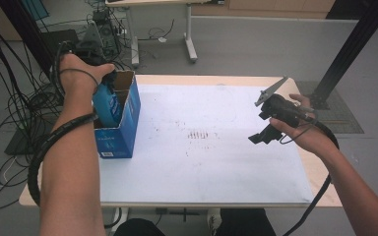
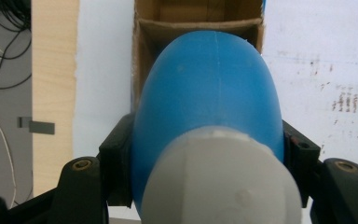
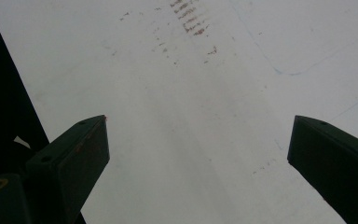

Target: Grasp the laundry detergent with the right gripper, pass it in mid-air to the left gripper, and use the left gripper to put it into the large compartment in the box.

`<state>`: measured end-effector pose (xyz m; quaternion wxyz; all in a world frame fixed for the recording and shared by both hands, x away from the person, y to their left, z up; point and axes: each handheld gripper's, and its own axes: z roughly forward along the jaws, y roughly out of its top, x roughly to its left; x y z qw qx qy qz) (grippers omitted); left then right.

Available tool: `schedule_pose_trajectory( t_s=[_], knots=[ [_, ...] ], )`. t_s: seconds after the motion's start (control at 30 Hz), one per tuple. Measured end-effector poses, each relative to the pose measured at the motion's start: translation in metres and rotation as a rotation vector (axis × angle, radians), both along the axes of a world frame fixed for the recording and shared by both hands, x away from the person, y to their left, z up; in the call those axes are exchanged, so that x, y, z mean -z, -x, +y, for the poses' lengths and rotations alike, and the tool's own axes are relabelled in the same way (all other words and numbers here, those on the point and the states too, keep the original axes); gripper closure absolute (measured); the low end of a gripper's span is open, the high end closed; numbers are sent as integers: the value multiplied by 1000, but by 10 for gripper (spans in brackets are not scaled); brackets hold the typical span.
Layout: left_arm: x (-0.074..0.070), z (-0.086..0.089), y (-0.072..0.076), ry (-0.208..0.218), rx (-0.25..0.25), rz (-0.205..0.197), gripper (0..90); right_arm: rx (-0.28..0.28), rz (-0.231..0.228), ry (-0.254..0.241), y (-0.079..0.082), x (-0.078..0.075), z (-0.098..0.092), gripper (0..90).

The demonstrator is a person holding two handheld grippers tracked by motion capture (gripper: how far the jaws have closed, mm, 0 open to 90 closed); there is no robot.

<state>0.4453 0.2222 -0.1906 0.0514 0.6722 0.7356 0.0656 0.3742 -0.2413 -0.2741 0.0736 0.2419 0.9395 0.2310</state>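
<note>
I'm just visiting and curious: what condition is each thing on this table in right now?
Blue bottle: capped, gripped, over the box.
Cardboard box: open-topped, upright.
Left gripper: fingers shut on the bottle.
Right gripper: fingers open, holding nothing.
White sheet: flat, stained.

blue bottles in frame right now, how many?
1: a blue bottle with a white cap, clamped in the left gripper and partly down inside the blue cardboard box. More could sit hidden in the box.
</note>
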Motion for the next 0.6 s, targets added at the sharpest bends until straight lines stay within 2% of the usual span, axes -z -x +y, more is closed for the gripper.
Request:
schedule_pose_trajectory(
  t_s=[0.3, 0.6],
  knots=[
    [36, 2, 1, 13, -8, 2, 371, 2, 11, 7, -2, 7, 1, 54],
    [63, -3, 1, -11, 6, 4, 371, 5, 15, 8, -5, 11, 3, 54]
  ],
)
